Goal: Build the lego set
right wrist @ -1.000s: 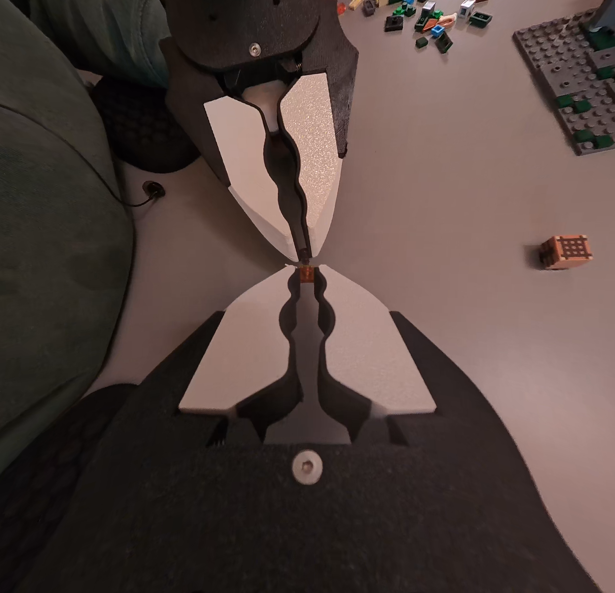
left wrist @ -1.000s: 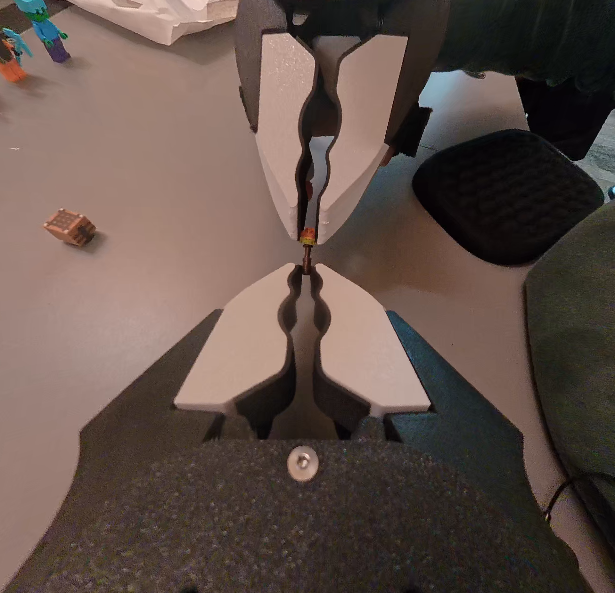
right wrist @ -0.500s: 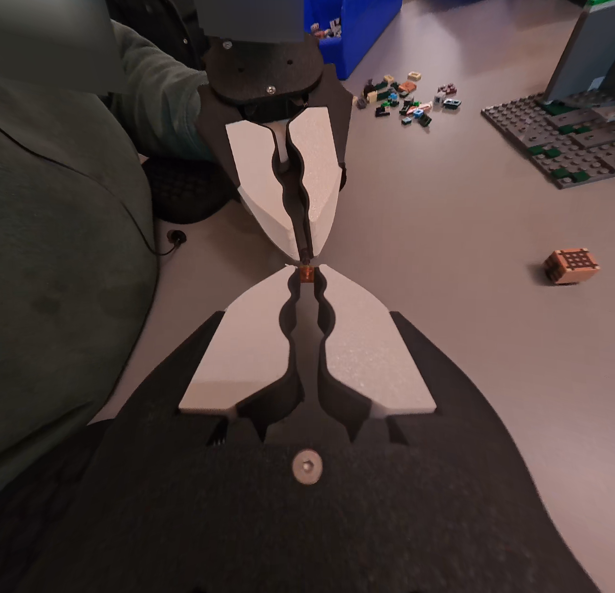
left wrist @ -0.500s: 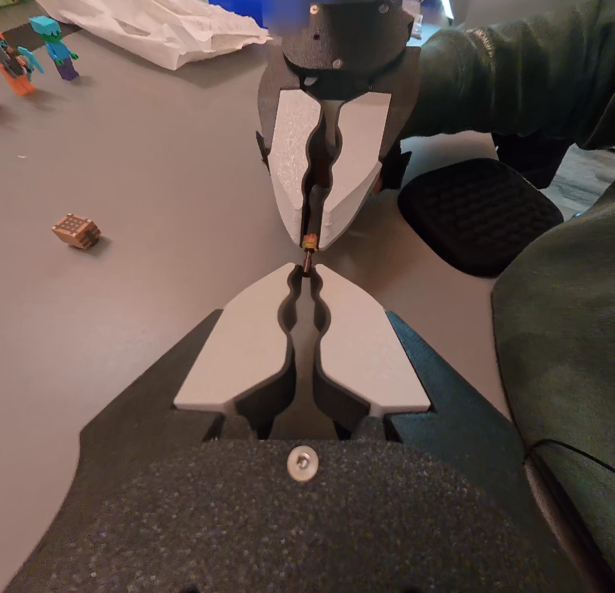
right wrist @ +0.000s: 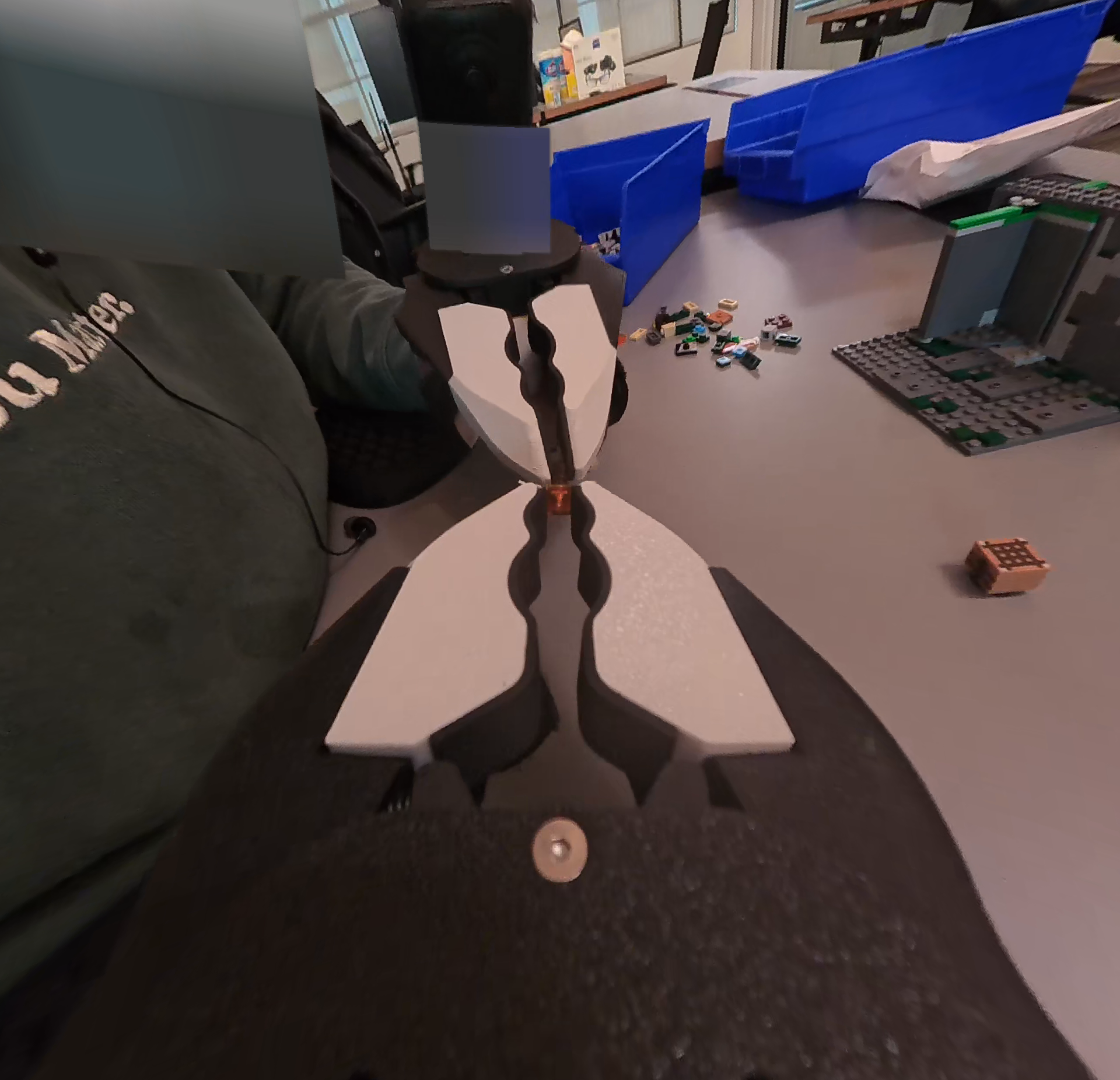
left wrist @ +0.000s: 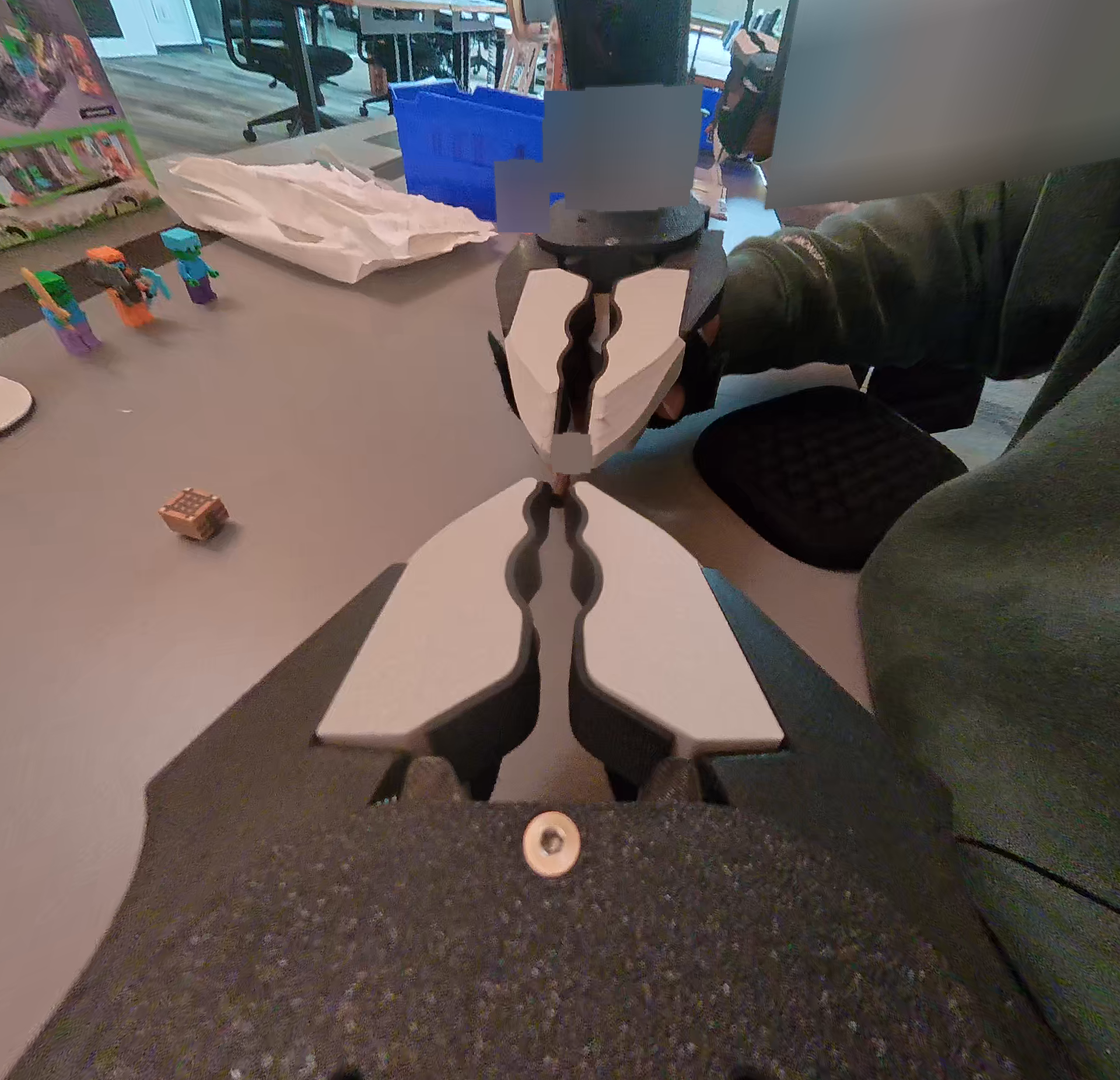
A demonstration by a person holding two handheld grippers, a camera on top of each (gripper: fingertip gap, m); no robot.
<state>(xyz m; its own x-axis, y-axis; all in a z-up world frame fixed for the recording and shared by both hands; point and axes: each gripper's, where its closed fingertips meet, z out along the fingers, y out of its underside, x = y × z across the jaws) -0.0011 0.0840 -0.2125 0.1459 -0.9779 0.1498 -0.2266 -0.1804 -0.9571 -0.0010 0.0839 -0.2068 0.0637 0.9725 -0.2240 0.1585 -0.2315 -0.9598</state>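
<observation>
My left gripper [left wrist: 554,495] is shut on a thin brown lego stick [left wrist: 560,484] at its fingertips. My right gripper [right wrist: 557,502] is shut on a small orange lego piece [right wrist: 558,498]. The two grippers meet tip to tip above the grey table, so the stick and the orange piece touch end to end. The right gripper [left wrist: 570,466] faces me in the left wrist view, its tip partly hidden. The left gripper [right wrist: 559,475] faces me in the right wrist view. I cannot tell whether the pieces are joined.
A brown cube block [left wrist: 194,513] [right wrist: 1007,566] lies on the table. Three minifigures [left wrist: 127,293], a white bag [left wrist: 321,215] and the set's box [left wrist: 54,99] are far left. A loose-piece pile [right wrist: 715,336], grey baseplate build [right wrist: 982,384] and blue bins [right wrist: 636,202] are behind. A black cushion [left wrist: 824,475] sits near. Both grippers' tips are roughly 15 centimetres from the brown cube block [left wrist: 194,513]. It turns up in the right wrist view [right wrist: 993,556] as well.
Both grippers have tilted up from looking down at the table, so the room now shows. They stay tip to tip, and the gap between stick and orange piece has closed.
</observation>
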